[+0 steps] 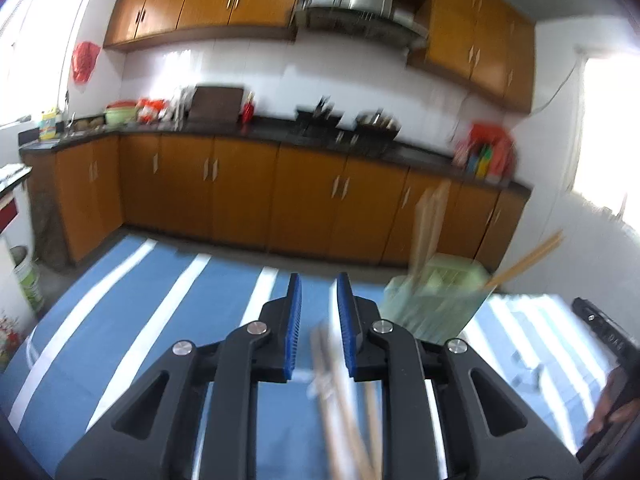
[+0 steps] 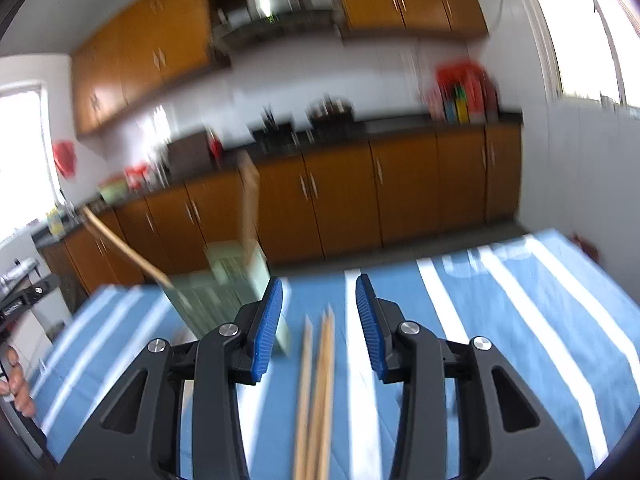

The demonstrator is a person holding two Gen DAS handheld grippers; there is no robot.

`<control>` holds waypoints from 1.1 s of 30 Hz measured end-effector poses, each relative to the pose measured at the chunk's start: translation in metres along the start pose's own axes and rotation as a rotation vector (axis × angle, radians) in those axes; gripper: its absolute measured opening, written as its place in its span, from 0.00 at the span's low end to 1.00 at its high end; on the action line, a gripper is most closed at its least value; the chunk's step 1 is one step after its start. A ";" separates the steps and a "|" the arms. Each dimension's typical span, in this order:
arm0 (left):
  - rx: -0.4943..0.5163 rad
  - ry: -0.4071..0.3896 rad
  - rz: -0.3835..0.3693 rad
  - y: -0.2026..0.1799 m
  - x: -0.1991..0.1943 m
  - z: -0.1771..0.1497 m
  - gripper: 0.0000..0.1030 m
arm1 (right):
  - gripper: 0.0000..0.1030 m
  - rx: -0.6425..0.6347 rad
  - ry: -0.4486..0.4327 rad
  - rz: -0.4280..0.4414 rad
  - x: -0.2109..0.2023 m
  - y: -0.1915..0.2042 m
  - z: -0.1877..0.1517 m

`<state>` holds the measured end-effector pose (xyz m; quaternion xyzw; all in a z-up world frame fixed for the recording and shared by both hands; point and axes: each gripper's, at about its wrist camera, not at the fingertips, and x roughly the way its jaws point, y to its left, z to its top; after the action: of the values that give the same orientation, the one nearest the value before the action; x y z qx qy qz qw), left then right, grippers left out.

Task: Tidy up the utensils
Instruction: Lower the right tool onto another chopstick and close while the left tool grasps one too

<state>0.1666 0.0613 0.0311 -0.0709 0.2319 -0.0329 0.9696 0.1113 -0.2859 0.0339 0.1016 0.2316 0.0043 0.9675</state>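
Note:
A pale green utensil holder (image 1: 436,300) stands on the blue-and-white striped tablecloth (image 1: 160,300), with wooden chopsticks (image 1: 430,228) sticking up out of it. Blurred loose chopsticks (image 1: 332,384) lie on the cloth, showing between my left gripper's (image 1: 319,284) parted blue pads; nothing is pinched. The holder is just right of this gripper. In the right wrist view, the holder (image 2: 224,292) sits left of my right gripper (image 2: 319,282), whose jaws stand wide apart. A bundle of chopsticks (image 2: 320,380) lies on the cloth (image 2: 500,320) between and below them, untouched.
Beyond the table's far edge run orange kitchen cabinets (image 1: 240,192) under a dark counter crowded with pots and bottles. A hand on the other gripper shows at the right edge (image 1: 612,404), and at the left edge of the right wrist view (image 2: 18,384). Both views are motion-blurred.

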 end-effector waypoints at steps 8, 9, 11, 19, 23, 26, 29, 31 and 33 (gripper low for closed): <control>-0.023 0.241 0.016 0.020 0.040 -0.054 0.19 | 0.15 -0.027 0.404 0.000 0.072 0.001 -0.072; -0.020 0.258 0.011 0.020 0.042 -0.058 0.19 | 0.15 -0.026 0.420 0.007 0.076 0.003 -0.078; -0.017 0.276 0.004 0.019 0.043 -0.066 0.19 | 0.15 -0.028 0.441 0.009 0.083 0.007 -0.084; -0.015 0.335 -0.025 0.010 0.053 -0.081 0.19 | 0.12 -0.050 0.483 -0.015 0.093 0.011 -0.096; -0.012 0.362 -0.048 0.004 0.057 -0.088 0.19 | 0.08 -0.059 0.466 -0.078 0.094 0.005 -0.094; -0.002 0.381 -0.067 -0.003 0.059 -0.093 0.19 | 0.08 -0.001 0.453 -0.122 0.095 -0.010 -0.091; 0.014 0.405 -0.082 -0.011 0.064 -0.099 0.19 | 0.08 0.005 0.451 -0.120 0.095 -0.015 -0.091; 0.032 0.428 -0.082 -0.017 0.069 -0.104 0.19 | 0.08 -0.013 0.449 -0.122 0.095 -0.014 -0.092; 0.045 0.448 -0.077 -0.021 0.074 -0.109 0.18 | 0.08 -0.016 0.448 -0.119 0.094 -0.014 -0.093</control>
<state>0.1825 0.0200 -0.0947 -0.0489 0.4377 -0.0898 0.8933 0.1533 -0.2758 -0.0922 0.0766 0.4461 -0.0286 0.8912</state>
